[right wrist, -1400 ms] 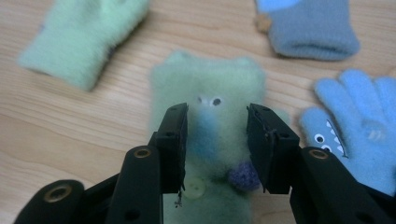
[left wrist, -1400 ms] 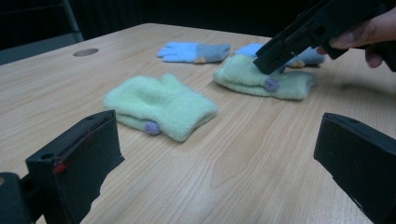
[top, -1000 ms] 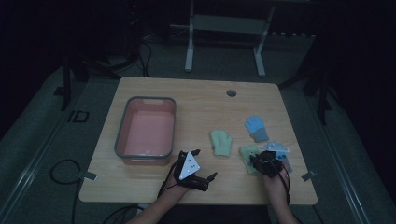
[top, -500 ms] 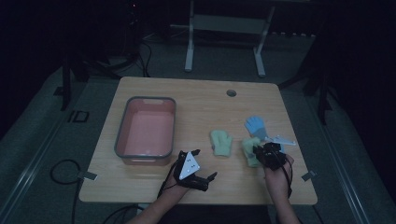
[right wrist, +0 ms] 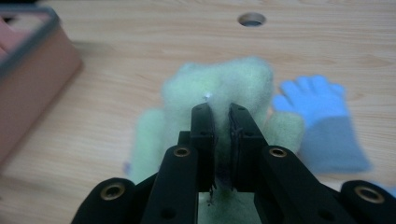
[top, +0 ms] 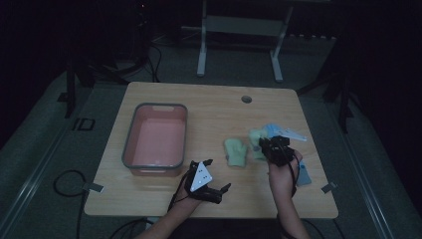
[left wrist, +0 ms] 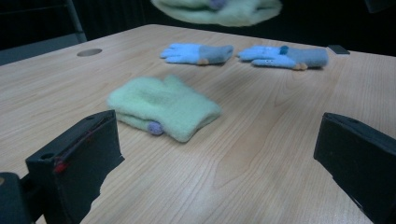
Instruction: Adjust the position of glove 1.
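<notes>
My right gripper (right wrist: 219, 112) is shut on a pale green mitten (right wrist: 224, 84) and holds it off the table; its jaws have just been closing on it. In the high view that gripper (top: 270, 145) hangs right of a second green mitten (top: 236, 152) lying flat. My left gripper (left wrist: 219, 140) rests near the front edge with its jaws wide open and nothing between them, facing that flat mitten (left wrist: 163, 106). Two blue gloves (left wrist: 198, 52) (left wrist: 285, 56) lie beyond, and the lifted mitten (left wrist: 217, 10) hangs above them.
A pink bin (top: 155, 139) with a grey rim stands on the left of the wooden table (top: 214, 104). A round cable hole (top: 246, 98) sits near the far edge. One blue glove (top: 303, 175) lies by the right hand, another (right wrist: 322, 116) below the held mitten.
My right gripper has risen and shifted away from the front edge, taking the green mitten up off the table. My left gripper has stayed where it was.
</notes>
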{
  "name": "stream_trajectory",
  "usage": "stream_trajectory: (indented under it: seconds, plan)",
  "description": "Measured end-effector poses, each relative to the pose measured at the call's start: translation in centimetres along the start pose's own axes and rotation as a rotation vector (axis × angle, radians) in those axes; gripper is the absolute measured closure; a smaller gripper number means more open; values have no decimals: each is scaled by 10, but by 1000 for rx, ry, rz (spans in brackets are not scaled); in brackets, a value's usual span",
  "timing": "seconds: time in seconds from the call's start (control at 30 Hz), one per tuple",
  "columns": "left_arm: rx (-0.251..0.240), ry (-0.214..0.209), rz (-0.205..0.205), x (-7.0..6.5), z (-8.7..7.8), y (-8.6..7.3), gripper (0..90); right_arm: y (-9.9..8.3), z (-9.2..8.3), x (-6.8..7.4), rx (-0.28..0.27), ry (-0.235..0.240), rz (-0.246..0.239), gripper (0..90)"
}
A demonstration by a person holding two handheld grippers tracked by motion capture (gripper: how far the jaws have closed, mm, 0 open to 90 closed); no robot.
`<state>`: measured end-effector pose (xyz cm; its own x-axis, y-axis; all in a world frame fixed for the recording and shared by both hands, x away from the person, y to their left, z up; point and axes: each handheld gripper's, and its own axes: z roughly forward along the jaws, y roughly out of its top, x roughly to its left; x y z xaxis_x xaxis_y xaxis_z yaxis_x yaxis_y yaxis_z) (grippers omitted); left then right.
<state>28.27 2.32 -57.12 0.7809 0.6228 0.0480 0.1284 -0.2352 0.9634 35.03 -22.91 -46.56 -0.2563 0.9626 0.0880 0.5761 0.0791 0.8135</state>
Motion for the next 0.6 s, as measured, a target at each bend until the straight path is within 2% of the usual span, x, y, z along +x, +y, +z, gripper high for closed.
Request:
stream_trajectory:
  seconds: [0.13, 0.23, 0.5, 0.6]
  plan:
    - [-4, 4, 0, 0, 0, 0, 7, 3, 10, 17, -1, 11, -1, 821]
    - [-4, 3, 3, -1, 0, 0, 7, -1, 19, 25, 7, 20, 18, 821]
    - [-3, 10, 12, -2, 0, 0, 7, -12, 45, 42, 56, 40, 47, 820]
    - [-3, 8, 15, -2, 0, 0, 7, -16, 52, 45, 63, 33, 59, 819]
